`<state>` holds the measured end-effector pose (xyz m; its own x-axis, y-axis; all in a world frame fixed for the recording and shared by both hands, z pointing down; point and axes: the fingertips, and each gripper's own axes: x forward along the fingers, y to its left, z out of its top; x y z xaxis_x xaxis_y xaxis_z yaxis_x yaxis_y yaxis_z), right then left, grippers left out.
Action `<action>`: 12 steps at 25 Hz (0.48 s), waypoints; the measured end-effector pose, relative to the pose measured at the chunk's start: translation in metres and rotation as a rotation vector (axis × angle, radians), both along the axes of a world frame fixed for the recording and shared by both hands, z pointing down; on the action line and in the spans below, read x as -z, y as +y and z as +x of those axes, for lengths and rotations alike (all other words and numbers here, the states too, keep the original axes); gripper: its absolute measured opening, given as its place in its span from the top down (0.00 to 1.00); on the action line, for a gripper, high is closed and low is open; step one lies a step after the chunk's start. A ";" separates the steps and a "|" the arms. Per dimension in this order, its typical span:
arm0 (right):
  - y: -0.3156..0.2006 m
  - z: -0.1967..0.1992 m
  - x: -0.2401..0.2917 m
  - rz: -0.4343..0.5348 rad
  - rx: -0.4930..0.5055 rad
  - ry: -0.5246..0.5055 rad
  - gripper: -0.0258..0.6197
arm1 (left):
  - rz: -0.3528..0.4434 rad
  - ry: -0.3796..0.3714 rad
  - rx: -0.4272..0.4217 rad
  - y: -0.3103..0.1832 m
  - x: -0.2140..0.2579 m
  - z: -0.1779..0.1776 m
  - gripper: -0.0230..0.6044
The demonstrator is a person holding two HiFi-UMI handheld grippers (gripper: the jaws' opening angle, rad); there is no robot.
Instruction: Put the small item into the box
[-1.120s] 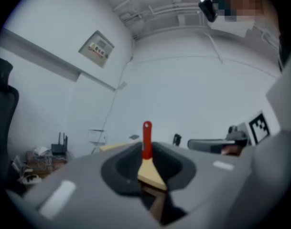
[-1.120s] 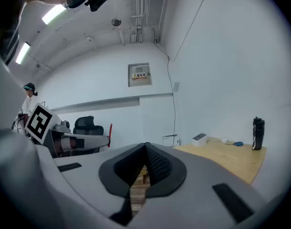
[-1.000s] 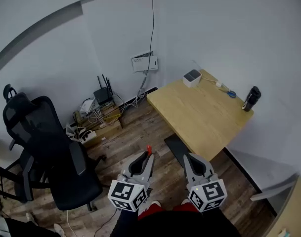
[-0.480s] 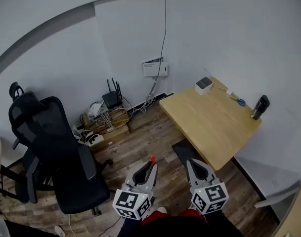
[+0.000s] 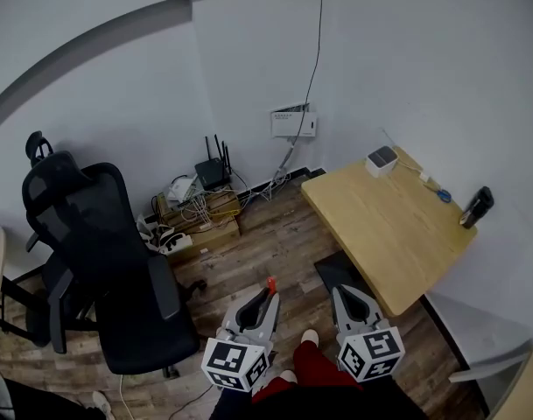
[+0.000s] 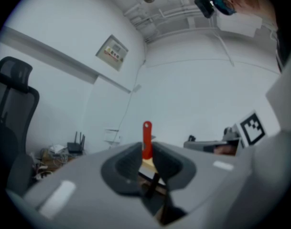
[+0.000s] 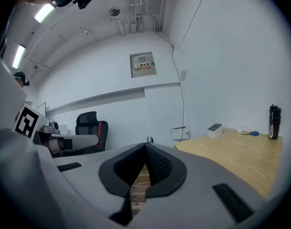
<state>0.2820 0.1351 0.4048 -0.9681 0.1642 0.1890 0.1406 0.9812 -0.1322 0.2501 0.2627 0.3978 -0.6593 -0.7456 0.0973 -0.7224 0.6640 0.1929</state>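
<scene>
While we stand away from the table (image 5: 397, 234), our left gripper (image 6: 146, 151) is clamped on the small red item (image 6: 147, 136). Its jaws pinch the lower end, so most of the piece stands up past the tips. Our right gripper (image 7: 145, 149) sits just to the right of it with its jaws pressed together and nothing between them.

The item looks like a slim, flat stick with a small hole near its free end. We judge it to be light and stiff, probably plastic, so it needs little squeeze. Because it is narrow and smooth, it could pivot or slide in the pads if we swing it fast. The present hold near the base seems sound, and the long free end leaves room to lower it into a container before the jaws let go.

The table lies ahead and to the right of the right gripper. A white device (image 5: 382, 159) sits at its far corner and a dark bottle (image 5: 478, 206) at the far right edge. A black office chair (image 5: 91, 252) stands to the left of the left gripper, and a tangle of cables (image 5: 196, 210) lies ahead by the wall. We cannot tell which thing here is the box that is meant.
</scene>
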 end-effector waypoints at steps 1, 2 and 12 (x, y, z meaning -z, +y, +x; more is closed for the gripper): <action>-0.001 -0.005 -0.001 -0.004 0.002 0.003 0.95 | -0.001 0.004 0.005 0.000 -0.002 -0.004 0.86; -0.003 -0.011 -0.003 -0.007 0.002 0.004 0.95 | -0.001 0.007 0.010 0.000 -0.003 -0.008 0.86; -0.012 -0.105 -0.010 -0.015 0.023 0.009 0.95 | -0.017 0.021 0.060 0.001 -0.011 -0.095 0.86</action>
